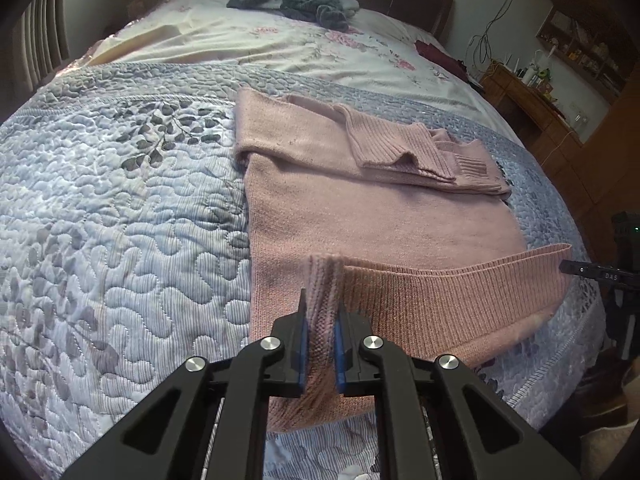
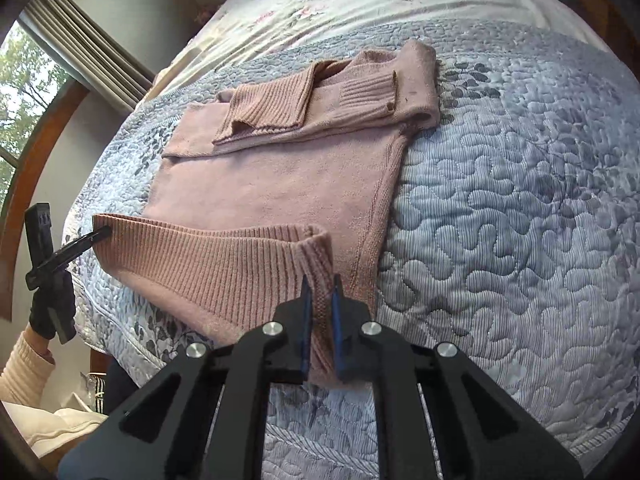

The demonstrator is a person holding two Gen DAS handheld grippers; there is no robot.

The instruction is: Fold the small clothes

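A pink sweater (image 1: 360, 216) lies flat on the quilt (image 1: 120, 200) of a bed, its long axis running from the near edge of the quilt up toward the floral sheet (image 1: 280, 44), with the ribbed hem nearest the cameras and the collar end farthest. Both sleeves are folded across the chest, their ribbed cuffs (image 1: 384, 148) stacked on the upper body of the sweater. The knit is fine and plain over the body and ribbed at hem and cuffs (a few small dark specks show on the folded sleeve). The hem is lifted off the quilt and stretched as a band between the two tools. The left gripper (image 1: 323, 312) is clamped on the hem's left corner, ribbing bunched between its blue pads (image 1: 302, 344). The right gripper (image 2: 320, 304) pinches the hem's right corner likewise. Beyond the sweater, on the sheet, lies a dark green garment (image 1: 292, 0).
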